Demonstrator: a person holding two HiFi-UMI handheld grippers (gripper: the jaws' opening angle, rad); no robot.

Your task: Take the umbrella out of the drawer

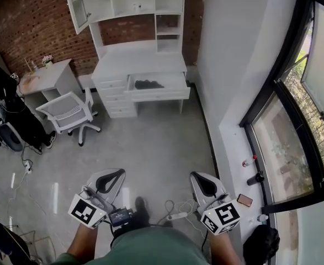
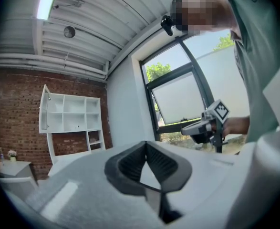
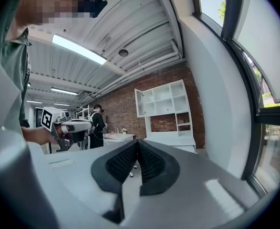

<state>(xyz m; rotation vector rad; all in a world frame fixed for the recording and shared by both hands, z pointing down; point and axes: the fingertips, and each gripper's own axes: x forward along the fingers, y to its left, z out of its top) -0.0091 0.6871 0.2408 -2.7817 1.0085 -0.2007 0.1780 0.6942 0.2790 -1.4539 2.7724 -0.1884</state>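
White is seen on desk point(image 1: 139, 62), drawer point(image 1: 159, 94), left claw point(image 1: 111, 178) and right claw point(image 1: 205, 184); umbrella point(image 1: 148, 84) is read as black. Red-brown brick is noted on wall point(image 1: 35, 21), grey on floor point(image 1: 150, 148), black on pads point(image 3: 119, 163), black-and-white squares on cubes point(image 1: 87, 210).

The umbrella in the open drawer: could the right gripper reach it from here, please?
Probably not yet: the umbrella lies across the floor from the right gripper, whose jaws are shut.
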